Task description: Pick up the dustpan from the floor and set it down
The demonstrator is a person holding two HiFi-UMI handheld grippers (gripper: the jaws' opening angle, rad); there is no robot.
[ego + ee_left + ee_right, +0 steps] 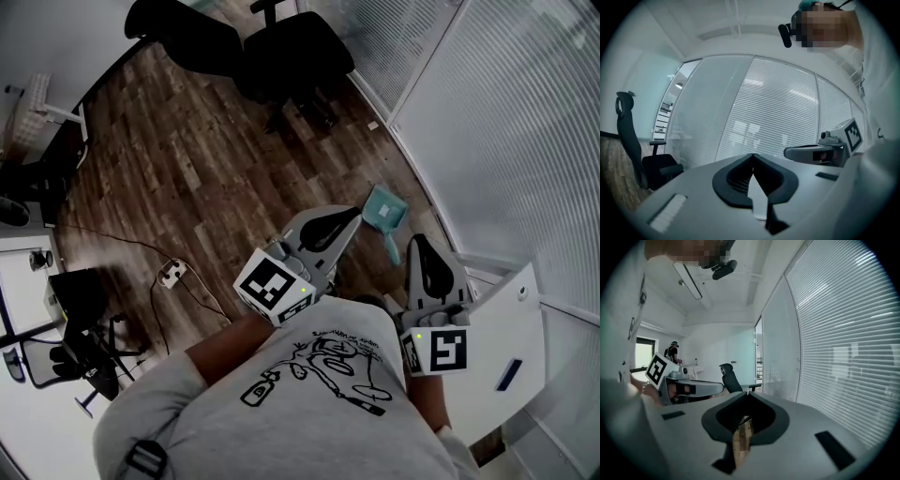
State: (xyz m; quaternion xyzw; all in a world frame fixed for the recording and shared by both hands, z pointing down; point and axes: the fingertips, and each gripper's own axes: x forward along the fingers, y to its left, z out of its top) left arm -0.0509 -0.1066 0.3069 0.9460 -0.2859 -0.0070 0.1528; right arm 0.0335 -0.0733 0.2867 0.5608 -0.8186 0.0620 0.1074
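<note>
Just below the head camera, the person's grey printed T-shirt point(319, 403) is filling the bottom of the view, and both arms are reaching forward from it. The left gripper point(357, 214) is pointing up and to the right across the picture, with its marker cube sitting close to the chest. In its own view the two dark jaws are pressing tip to tip with nothing between them. The right gripper point(417, 240) is hanging beside it, nearer the glass wall point(506, 122). Its jaws are likewise clenched together and gripping nothing, with floorboards showing through the slot behind the tips.

Beyond the tips, the teal dustpan point(383, 208) is lying on the wood floor point(187, 159). Its pan end is lying farther away and its handle is running back toward the person. In the picture it is falling between the two grippers, close to the foot of the glass wall. Neither gripper is holding it.

Off to the left, a white power strip point(171, 273) is resting on the boards. Farthest off, black office chairs point(295, 52) are standing at the top of the view, beside the blinds that are covering the glass.
</note>
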